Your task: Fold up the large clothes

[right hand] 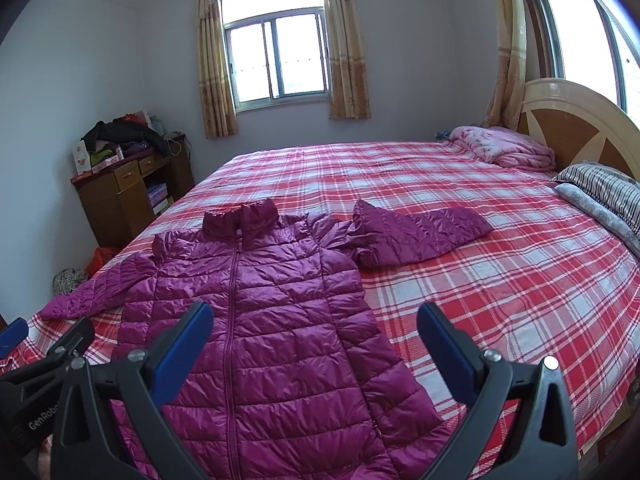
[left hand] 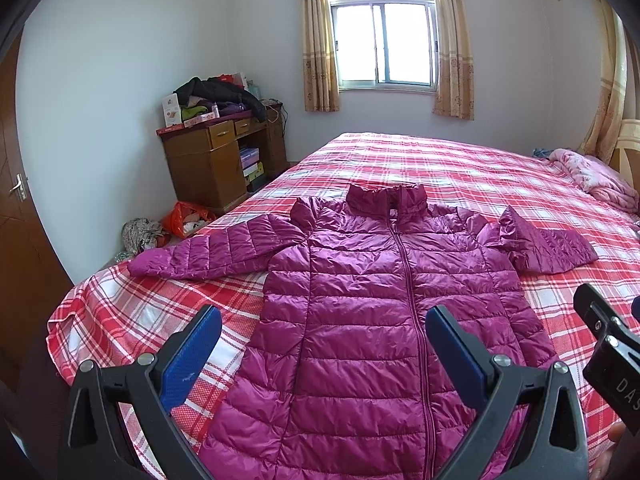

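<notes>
A magenta quilted puffer jacket (left hand: 360,300) lies flat, zipped, front up on the red plaid bed (left hand: 500,168), collar away from me and both sleeves spread sideways. It also shows in the right wrist view (right hand: 272,320). My left gripper (left hand: 322,322) is open and empty, held above the jacket's lower body. My right gripper (right hand: 314,318) is open and empty, above the jacket's right hem side. The right gripper's body shows at the right edge of the left wrist view (left hand: 608,344); part of the left gripper shows at the left edge of the right wrist view (right hand: 52,360).
A pink folded blanket (right hand: 500,146) and striped pillows (right hand: 604,192) lie near the headboard (right hand: 576,128). A wooden desk (left hand: 216,160) piled with clothes stands by the far left wall, with bags (left hand: 184,218) on the floor beside it. A door (left hand: 16,200) is at left.
</notes>
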The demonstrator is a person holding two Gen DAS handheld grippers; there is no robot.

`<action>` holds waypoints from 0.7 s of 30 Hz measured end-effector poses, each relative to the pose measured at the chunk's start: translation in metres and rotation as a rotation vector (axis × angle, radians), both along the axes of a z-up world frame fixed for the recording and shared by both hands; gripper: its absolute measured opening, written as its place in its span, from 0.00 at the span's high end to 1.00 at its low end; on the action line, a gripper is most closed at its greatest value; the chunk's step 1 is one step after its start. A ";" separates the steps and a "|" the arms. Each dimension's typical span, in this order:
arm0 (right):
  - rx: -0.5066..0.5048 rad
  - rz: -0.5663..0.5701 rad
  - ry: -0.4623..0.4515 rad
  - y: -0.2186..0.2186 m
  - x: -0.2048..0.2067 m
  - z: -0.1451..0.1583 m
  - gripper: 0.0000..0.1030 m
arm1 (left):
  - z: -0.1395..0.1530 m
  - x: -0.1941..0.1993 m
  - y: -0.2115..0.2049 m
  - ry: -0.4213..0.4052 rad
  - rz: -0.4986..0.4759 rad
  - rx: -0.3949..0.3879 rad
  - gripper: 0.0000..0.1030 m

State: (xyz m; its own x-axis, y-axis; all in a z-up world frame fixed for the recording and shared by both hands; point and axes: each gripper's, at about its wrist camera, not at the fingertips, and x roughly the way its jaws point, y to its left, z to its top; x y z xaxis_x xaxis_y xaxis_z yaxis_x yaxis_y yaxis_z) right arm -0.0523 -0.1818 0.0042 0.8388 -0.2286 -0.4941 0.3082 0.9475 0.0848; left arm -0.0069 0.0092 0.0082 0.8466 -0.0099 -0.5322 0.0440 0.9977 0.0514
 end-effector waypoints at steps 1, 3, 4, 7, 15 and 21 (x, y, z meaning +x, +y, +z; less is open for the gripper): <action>-0.001 0.000 0.003 0.000 0.001 -0.001 0.00 | 0.001 0.000 0.001 0.000 0.003 -0.004 0.01; -0.001 0.002 0.008 0.000 0.002 -0.001 0.00 | 0.002 -0.002 0.002 -0.005 0.004 -0.010 0.01; -0.001 0.003 0.007 0.001 0.002 -0.001 0.00 | 0.003 -0.002 0.002 -0.007 0.004 -0.011 0.01; -0.003 -0.001 0.006 0.001 0.002 -0.001 0.00 | 0.005 -0.004 0.002 -0.017 0.006 -0.009 0.01; 0.002 0.006 0.016 0.002 0.003 -0.003 0.00 | 0.005 -0.002 0.004 -0.012 0.011 -0.018 0.01; 0.005 0.008 0.020 0.003 0.004 -0.005 0.00 | 0.005 -0.002 0.005 -0.010 0.011 -0.019 0.01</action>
State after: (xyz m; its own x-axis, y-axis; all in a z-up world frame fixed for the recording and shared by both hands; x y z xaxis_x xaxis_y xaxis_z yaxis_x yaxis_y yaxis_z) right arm -0.0481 -0.1792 -0.0007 0.8303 -0.2195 -0.5123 0.3024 0.9495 0.0832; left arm -0.0089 0.0143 0.0129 0.8520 -0.0101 -0.5234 0.0321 0.9989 0.0329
